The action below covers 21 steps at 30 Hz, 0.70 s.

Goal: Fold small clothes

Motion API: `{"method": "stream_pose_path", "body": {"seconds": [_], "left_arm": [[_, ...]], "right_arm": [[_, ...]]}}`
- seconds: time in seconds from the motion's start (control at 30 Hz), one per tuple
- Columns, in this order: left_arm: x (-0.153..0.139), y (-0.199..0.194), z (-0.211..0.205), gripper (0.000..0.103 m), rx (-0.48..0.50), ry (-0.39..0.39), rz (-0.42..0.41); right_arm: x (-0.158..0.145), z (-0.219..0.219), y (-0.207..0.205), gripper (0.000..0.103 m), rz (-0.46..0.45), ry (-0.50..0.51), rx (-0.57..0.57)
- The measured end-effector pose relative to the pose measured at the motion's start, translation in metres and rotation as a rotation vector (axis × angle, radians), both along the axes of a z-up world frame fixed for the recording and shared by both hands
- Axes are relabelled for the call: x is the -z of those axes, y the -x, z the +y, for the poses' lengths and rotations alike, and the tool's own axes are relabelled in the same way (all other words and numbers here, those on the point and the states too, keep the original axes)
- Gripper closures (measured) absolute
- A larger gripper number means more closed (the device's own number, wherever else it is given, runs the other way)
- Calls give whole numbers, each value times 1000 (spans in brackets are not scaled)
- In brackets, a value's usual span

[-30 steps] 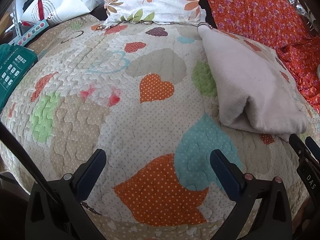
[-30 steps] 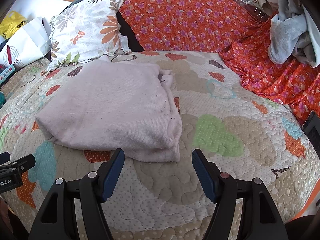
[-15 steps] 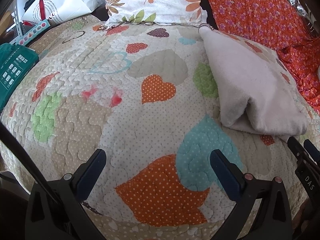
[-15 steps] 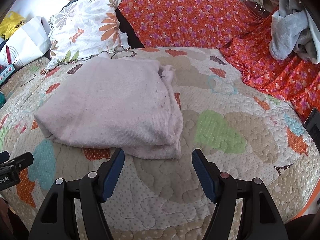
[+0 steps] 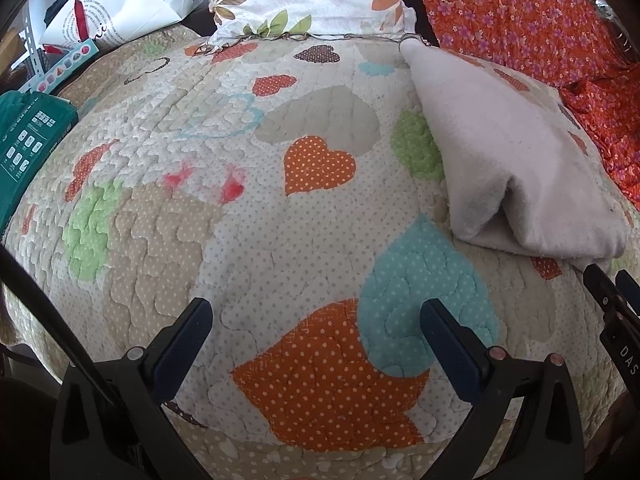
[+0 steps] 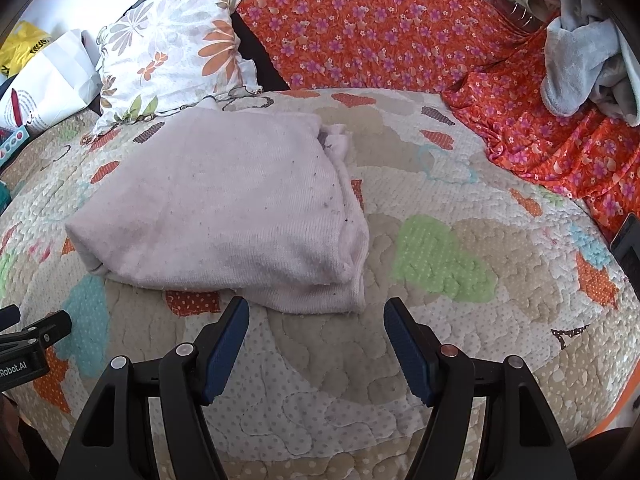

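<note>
A pale pink garment (image 6: 224, 208) lies folded in a thick rectangle on the heart-patterned quilt (image 6: 440, 320). In the left wrist view it lies at the right (image 5: 512, 160). My right gripper (image 6: 316, 312) is open and empty, just short of the garment's near edge. My left gripper (image 5: 316, 316) is open and empty over bare quilt (image 5: 240, 220), left of the garment. The tip of the left gripper shows at the left edge of the right wrist view.
A floral pillow (image 6: 168, 52) and an orange floral cloth (image 6: 380, 32) lie at the back. A grey towel pile (image 6: 580, 52) sits at the far right. A white bag (image 5: 120, 4) and a green box (image 5: 28, 148) are at the left. A dark phone (image 6: 630, 240) lies at the right edge.
Both grippers have drifted slightly; the garment sits a little lower and closer in the right wrist view. Nothing was gripped or released.
</note>
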<state>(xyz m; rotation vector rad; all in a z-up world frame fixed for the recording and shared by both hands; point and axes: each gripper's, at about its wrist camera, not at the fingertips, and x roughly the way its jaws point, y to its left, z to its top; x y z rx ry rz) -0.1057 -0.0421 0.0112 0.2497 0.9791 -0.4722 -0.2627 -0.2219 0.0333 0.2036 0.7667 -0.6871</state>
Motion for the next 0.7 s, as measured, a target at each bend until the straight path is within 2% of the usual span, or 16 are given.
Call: {"method": "stream_pose_path", "body": {"seconds": [0.7], "left_arm": [[4,-1,-1,0,6,-3,14]], "right_arm": [[2,-1,-1,28,6,-14,-1]]}}
